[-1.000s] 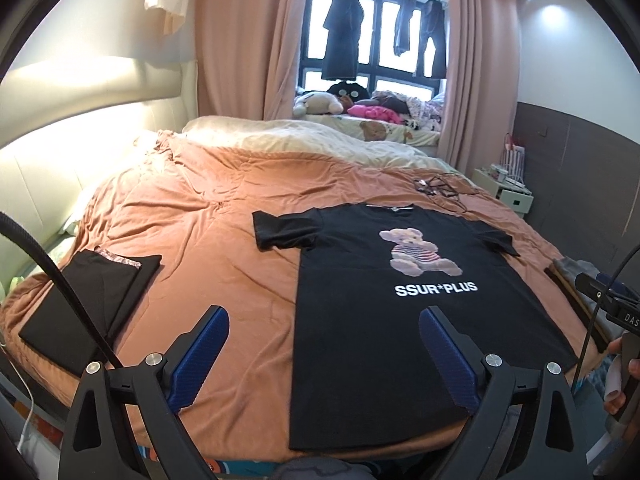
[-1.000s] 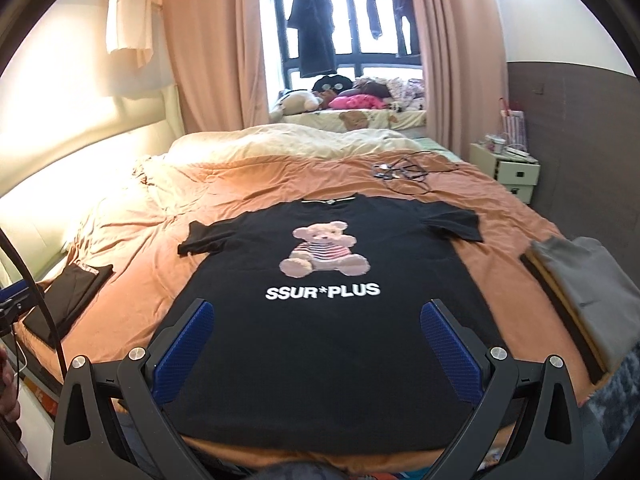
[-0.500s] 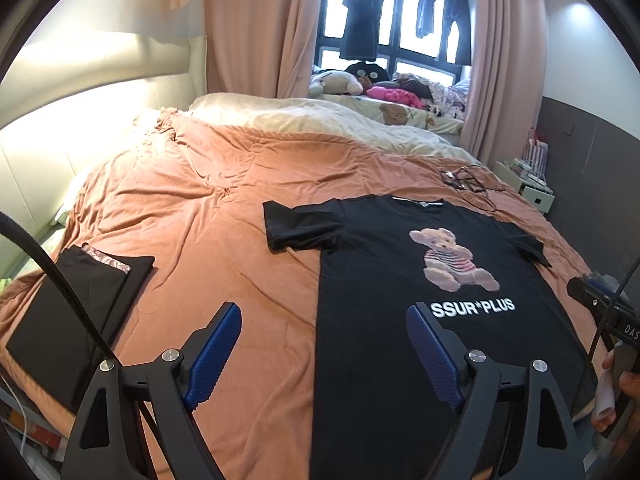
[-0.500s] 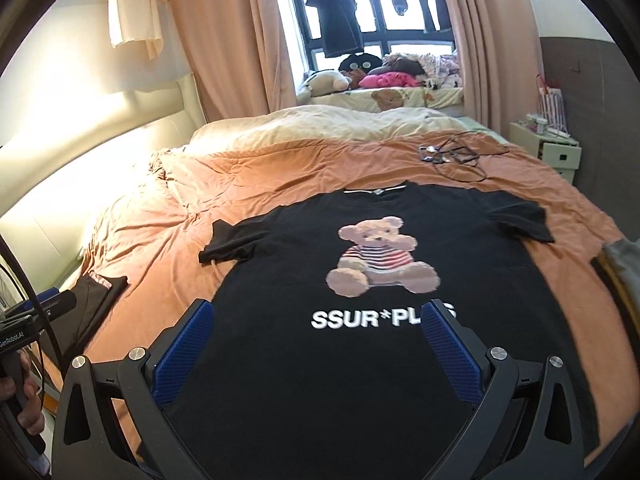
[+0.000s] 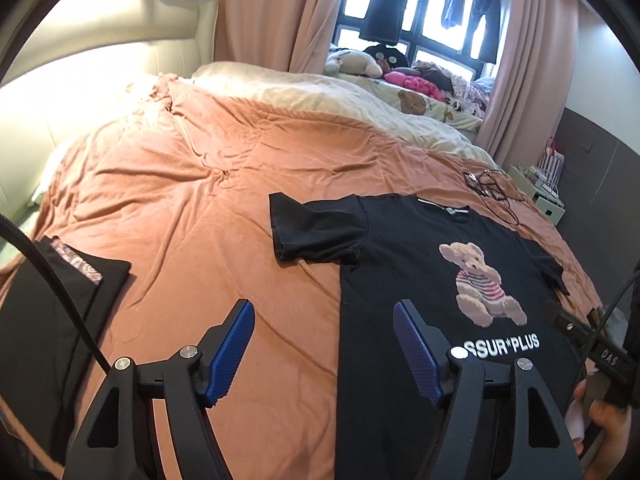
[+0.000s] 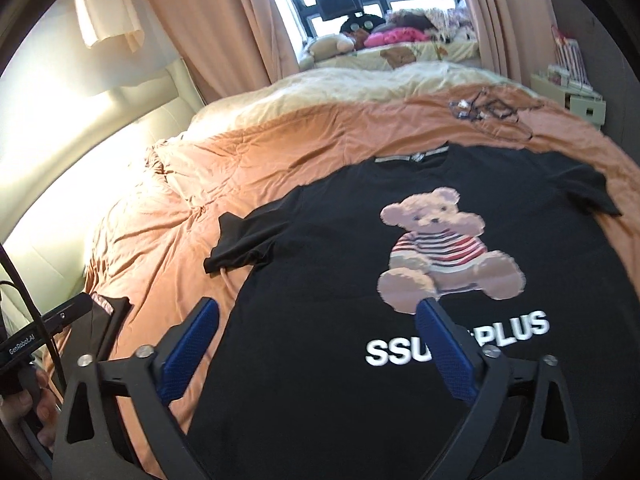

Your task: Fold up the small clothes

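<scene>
Left wrist view showed us both closing, empty grippers, left gripper [image 5: 324,346] and right gripper [image 6: 316,344], now nearer the black T-shirt [image 5: 424,264], with bare orange blanket [image 5: 208,216] beside its left edge.

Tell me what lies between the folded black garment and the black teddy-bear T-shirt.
Only bare orange bedspread between the folded black garment and the black teddy-bear T-shirt, shown in the left wrist view.

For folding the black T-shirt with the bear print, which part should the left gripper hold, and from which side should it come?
Probably the sleeve nearest the left gripper, at its outer hem, coming from the bare bedspread side. The black T-shirt lies flat, print up; that sleeve sticks out with a slightly raised edge, so one finger could slide under. The jaws are closing with nothing between them.
</scene>
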